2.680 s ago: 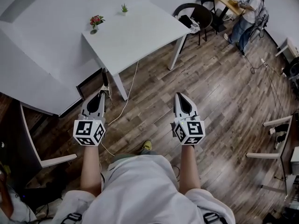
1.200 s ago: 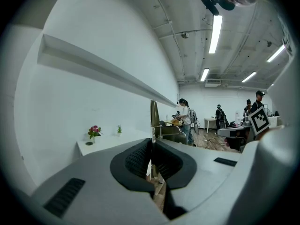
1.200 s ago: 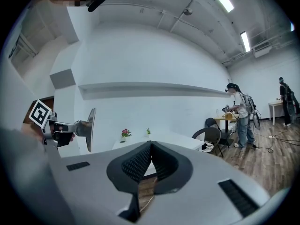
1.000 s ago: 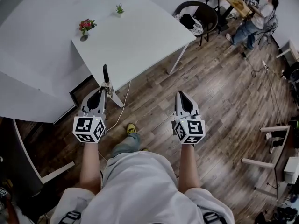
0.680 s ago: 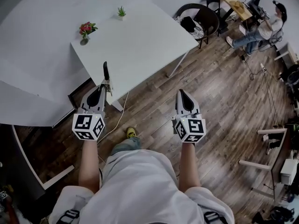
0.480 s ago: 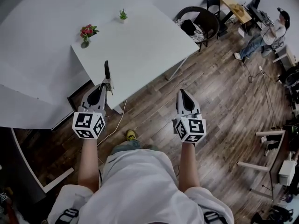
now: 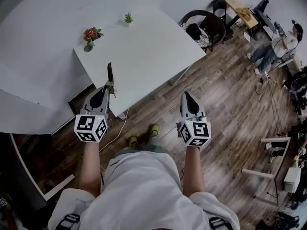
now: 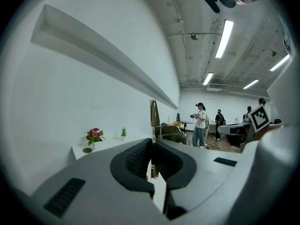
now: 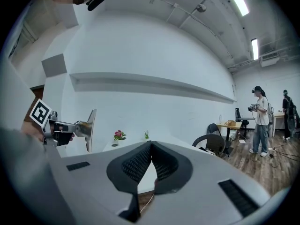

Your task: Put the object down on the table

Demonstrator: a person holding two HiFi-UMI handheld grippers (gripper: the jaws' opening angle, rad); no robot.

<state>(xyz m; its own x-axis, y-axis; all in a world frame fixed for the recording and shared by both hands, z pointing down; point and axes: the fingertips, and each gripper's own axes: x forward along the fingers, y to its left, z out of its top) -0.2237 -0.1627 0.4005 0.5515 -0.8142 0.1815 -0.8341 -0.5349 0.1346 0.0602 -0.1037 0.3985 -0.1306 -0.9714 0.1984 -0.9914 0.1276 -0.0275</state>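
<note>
The left gripper has its two fingers squeezed on a thin, flat metal tool; the tool's bottom end is hidden between the dark pads, so it is hard to say just what kind of tool it is; its top sticks straight up. From the right gripper view the tool shows only its thin edge. The right gripper has its fingers pressed together with nothing in them.

In the head view the tool is held up over the near edge of the big white table, not lying on it; the table's legs are mostly hidden under its top. At the table's far side stand a small pot of pink flowers and a tiny green plant; a dark round chair is just beside the table's right corner. A person is well apart on the brown wooden floor, small and hard to see.
</note>
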